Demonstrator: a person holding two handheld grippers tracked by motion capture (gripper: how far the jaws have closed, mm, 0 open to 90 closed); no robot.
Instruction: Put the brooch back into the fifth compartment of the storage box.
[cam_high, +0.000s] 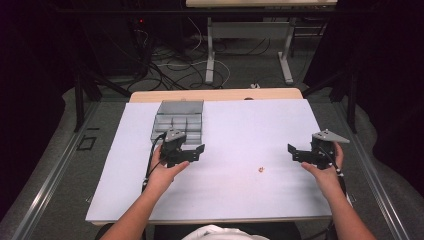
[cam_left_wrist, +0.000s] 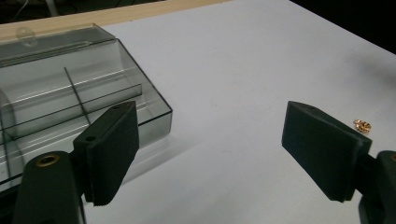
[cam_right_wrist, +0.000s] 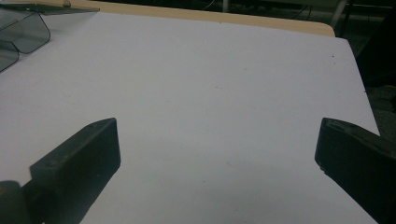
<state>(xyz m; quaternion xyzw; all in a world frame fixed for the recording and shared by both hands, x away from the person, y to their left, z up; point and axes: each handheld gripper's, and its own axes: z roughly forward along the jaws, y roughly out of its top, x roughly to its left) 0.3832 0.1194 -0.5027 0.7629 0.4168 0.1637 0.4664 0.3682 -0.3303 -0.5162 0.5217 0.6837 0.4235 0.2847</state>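
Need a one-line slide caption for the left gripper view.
Left gripper, jaws open, hovers between a clear compartment box and a small copper piece on the white table.

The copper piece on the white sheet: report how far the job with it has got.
Done: the clear compartment box stands open on the sheet. In hand: nothing; the left hand-held gripper is open beside the box, the right hand-held gripper open and empty. Left: the small copper piece lies untouched between them, not yet picked up.

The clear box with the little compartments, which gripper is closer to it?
Left. The left gripper sits just in front of the clear box; the right gripper is far off across the table.
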